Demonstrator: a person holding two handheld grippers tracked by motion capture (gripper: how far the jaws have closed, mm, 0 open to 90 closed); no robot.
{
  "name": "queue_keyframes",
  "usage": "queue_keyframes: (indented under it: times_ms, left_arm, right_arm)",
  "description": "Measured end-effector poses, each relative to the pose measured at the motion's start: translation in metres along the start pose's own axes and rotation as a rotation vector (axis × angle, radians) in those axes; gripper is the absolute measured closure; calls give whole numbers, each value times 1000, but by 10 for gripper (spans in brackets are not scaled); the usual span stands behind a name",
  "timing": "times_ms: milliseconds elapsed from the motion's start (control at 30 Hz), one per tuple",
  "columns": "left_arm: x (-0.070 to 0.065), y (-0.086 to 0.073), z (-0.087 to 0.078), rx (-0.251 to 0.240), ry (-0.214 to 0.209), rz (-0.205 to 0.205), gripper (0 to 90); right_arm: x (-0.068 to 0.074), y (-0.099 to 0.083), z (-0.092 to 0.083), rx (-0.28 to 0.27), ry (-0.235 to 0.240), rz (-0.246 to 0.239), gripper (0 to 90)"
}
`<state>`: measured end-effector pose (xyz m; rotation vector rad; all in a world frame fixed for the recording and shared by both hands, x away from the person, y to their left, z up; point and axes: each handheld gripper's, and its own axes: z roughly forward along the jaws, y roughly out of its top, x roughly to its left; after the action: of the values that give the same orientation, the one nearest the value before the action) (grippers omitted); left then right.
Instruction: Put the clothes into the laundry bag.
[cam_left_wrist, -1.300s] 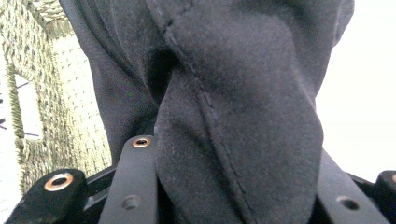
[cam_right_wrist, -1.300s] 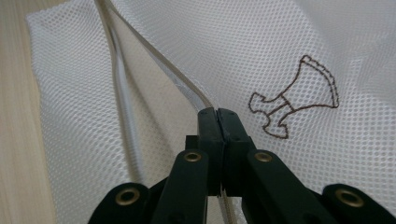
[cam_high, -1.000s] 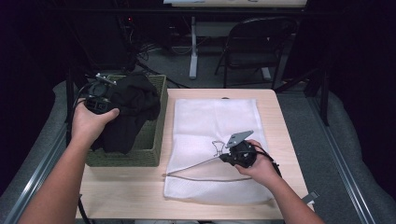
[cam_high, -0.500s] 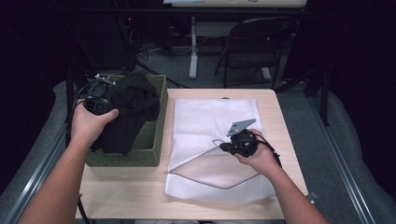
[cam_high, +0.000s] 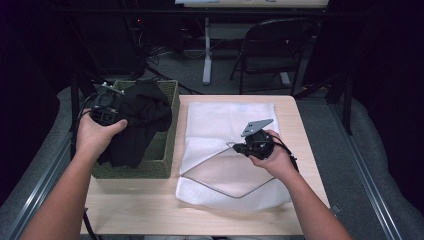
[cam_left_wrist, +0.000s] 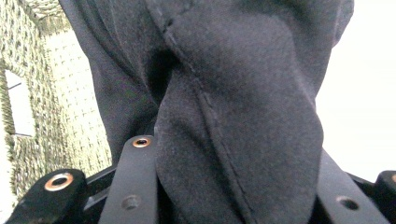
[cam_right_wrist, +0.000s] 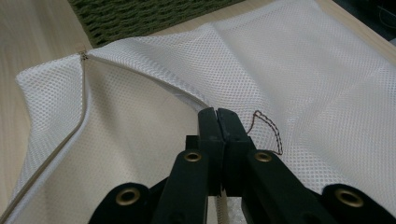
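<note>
Mesh laundry bag (cam_high: 227, 150) mouth lifted wider since a second ago.
Right gripper (cam_high: 239, 148) pinches its zipper edge; left gripper (cam_high: 117, 112) clamps the black garment (cam_high: 145, 115), ready for loading.

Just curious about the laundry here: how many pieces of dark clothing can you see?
1 that I can make out: a black garment bunched over the green woven basket at the table's left, gripped by the left gripper. More could lie hidden beneath it inside the basket.

No readable text, label, brand or number shows anywhere.
</note>
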<state>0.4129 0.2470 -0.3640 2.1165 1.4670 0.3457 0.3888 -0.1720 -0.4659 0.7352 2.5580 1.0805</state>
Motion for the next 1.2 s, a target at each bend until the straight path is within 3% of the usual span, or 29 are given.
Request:
queue_keyframes:
  times_ms: [533, 867, 1200]
  left_arm:
    - [-8, -10, -5, -21, -29, 24, 623]
    - [-19, -22, -18, -42, -64, 68, 624]
    - [-42, -39, -31, -73, -112, 141, 624]
  right_arm:
    - [-27, 8, 15, 20, -10, 10, 895]
    - [-27, 12, 13, 26, -22, 9, 895]
    - [-28, 12, 10, 15, -15, 19, 895]
